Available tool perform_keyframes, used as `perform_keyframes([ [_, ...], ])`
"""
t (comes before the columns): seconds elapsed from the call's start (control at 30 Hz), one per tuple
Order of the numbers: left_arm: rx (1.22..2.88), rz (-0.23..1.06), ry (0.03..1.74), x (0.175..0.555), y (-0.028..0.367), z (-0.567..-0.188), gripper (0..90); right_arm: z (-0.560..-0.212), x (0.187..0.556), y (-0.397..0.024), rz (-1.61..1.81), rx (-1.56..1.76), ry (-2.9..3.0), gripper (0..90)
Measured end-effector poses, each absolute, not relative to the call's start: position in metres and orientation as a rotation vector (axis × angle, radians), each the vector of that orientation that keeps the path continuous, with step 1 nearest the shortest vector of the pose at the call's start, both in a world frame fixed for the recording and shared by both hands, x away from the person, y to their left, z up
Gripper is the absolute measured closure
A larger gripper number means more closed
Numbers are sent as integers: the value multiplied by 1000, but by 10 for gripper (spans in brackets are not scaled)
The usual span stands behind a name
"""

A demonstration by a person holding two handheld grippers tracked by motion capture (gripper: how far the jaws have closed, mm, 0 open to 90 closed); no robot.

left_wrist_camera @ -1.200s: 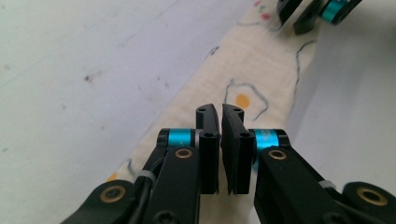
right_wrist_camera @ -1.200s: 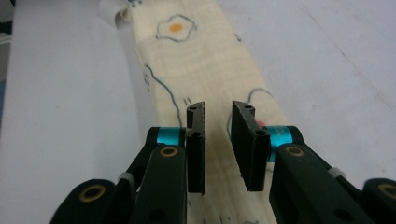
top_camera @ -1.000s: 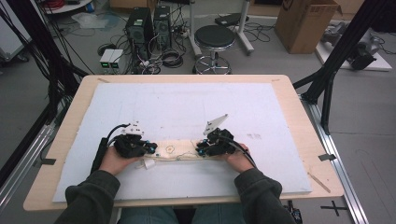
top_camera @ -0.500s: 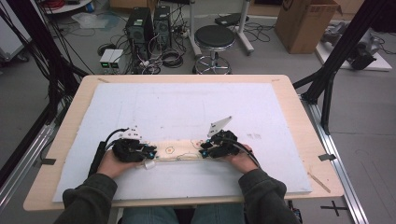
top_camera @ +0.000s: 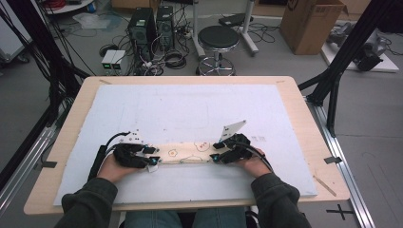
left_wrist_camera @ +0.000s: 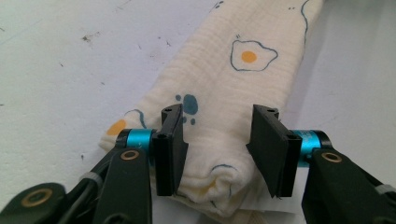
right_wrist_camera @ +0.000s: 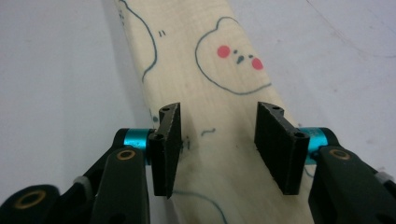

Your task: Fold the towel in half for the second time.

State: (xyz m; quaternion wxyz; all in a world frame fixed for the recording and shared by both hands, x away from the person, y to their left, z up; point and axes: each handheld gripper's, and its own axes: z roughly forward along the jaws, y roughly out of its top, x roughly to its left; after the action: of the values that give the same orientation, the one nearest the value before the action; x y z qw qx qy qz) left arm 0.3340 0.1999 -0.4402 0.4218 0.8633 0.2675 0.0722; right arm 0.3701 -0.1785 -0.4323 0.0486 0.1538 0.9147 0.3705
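Both grippers, left [top_camera: 153, 157] at nine o'clock and right [top_camera: 216, 153] at three, have just been opening, jaws slack astride the folded cloth [top_camera: 185, 153] lying flat on the mat [top_camera: 190, 107]; folding looks nearly finished.

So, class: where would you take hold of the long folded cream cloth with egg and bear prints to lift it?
Grip the long folded cream cloth at its two short ends, coming from above; it lies flat and narrow, so each end fits between tongs.
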Motion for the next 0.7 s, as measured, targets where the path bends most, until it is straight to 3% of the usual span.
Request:
perform_keyframes([
  [0.7,2172,204,667,332,202,-440,495,-433,365,-209,1133,503,2739,453],
])
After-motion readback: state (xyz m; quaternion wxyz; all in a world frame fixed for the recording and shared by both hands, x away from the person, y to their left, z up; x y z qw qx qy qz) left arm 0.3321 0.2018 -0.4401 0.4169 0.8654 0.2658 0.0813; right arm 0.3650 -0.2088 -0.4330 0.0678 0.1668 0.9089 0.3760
